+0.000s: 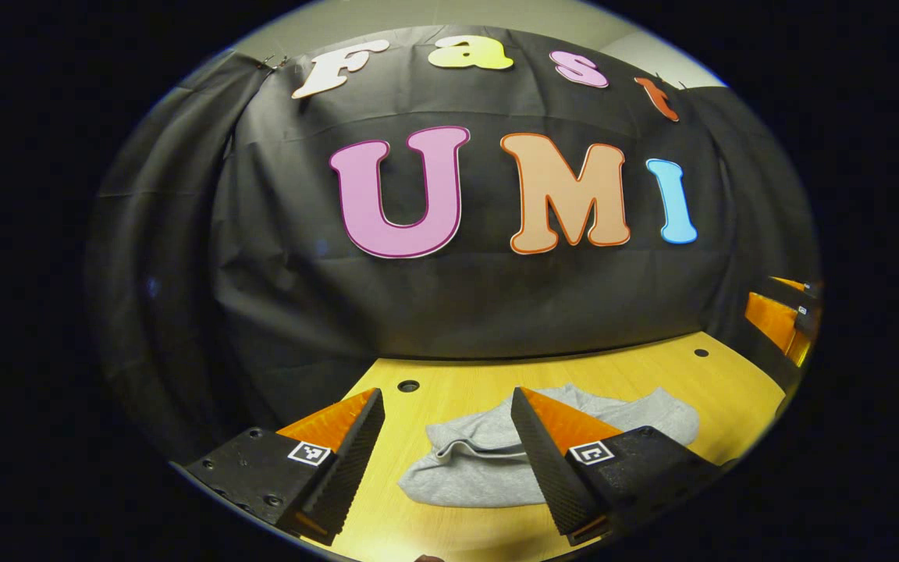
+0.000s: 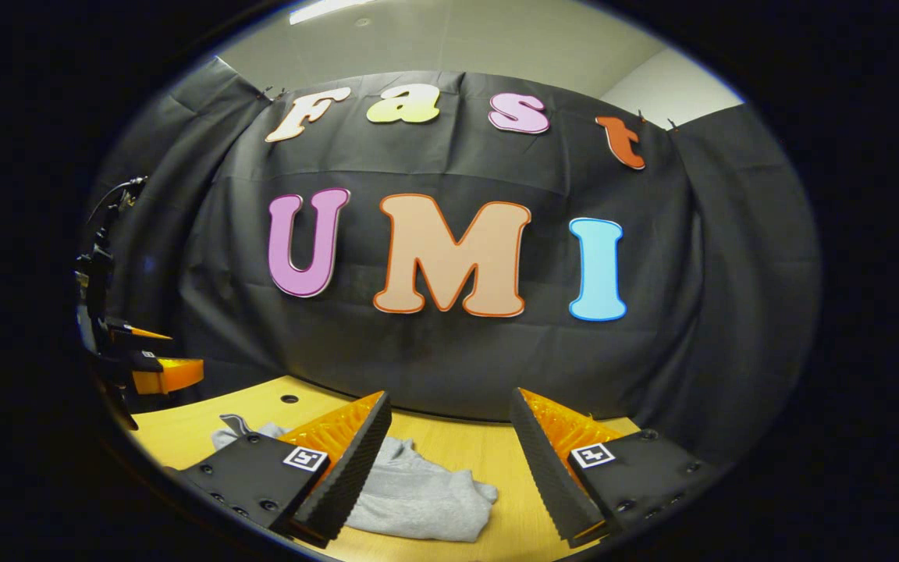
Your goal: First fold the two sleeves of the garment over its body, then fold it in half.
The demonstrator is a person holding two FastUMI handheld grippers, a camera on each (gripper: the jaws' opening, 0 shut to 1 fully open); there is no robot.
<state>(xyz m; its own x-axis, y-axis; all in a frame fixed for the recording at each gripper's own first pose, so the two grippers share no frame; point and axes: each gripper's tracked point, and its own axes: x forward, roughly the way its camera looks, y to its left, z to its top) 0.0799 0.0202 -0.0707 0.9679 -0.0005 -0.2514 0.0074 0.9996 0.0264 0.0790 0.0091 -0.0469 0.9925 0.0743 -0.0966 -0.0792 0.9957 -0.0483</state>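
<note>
Grey garment: lying crumpled on the table. Left hand-held gripper: hovering level above the table, fingers spread wide, gripping nothing. Right hand-held gripper: likewise hovering level beside the garment, gaping wide, carrying nothing.

left gripper jaws apart, right gripper likewise

Left gripper open above table; grey garment bunched.
</note>
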